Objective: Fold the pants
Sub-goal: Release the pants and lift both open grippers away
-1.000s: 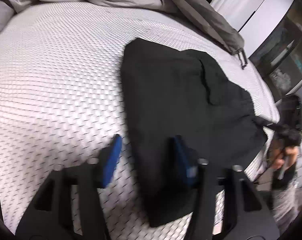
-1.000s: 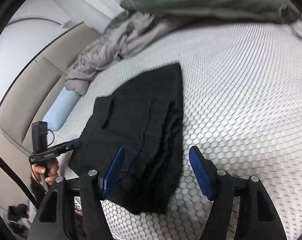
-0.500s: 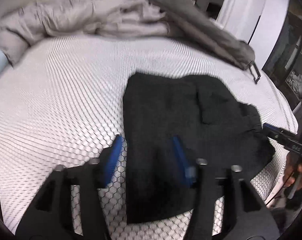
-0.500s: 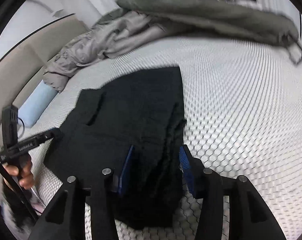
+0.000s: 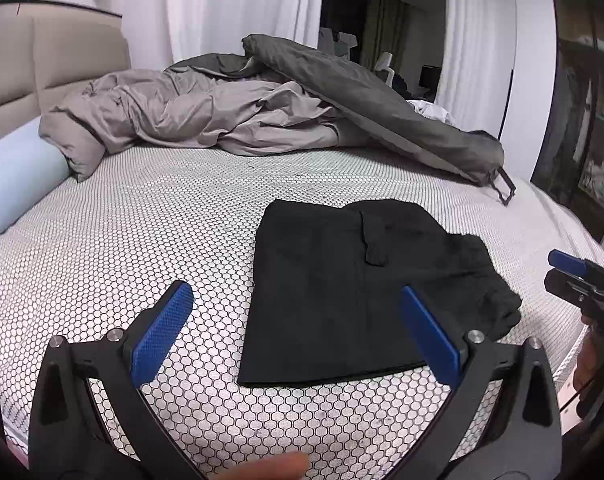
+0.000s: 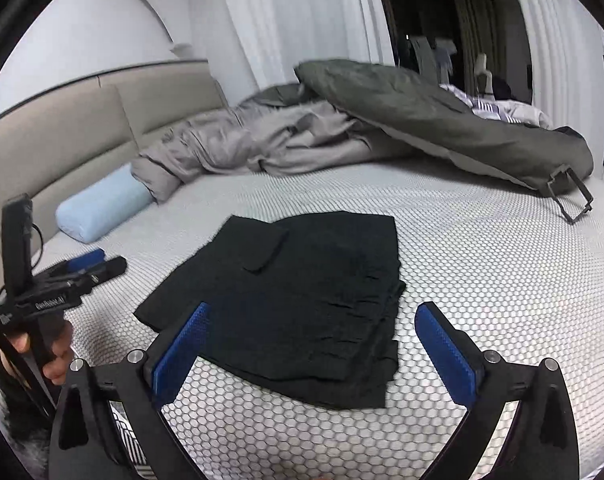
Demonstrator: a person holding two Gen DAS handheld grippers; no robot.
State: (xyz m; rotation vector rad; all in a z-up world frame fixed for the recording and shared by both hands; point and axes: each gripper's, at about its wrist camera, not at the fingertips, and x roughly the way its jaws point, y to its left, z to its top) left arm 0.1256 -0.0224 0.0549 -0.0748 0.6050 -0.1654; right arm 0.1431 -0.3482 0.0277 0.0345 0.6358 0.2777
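The left claw (image 5: 298,328) is spreading its jaws wide with nothing between the blue pads (image 5: 162,332), and it hangs above the near edge of the bed (image 5: 122,240). The right claw (image 6: 314,344) is spreading wide too, also gripping nothing, and it hovers over the near end of the pants (image 6: 302,300). Seen from the right, the left claw sits at the far left edge, held in a hand (image 6: 56,364). The black pants (image 5: 342,292) lie folded into a flat stack on the honeycomb-patterned bed, clear of both claws. Farther back, a pale blue pillow (image 5: 14,180) rests by the headboard (image 5: 62,60). A crumpled grey blanket (image 5: 202,116) and a dark bag (image 5: 382,120) sit behind it, with white curtains (image 5: 242,4) beyond.
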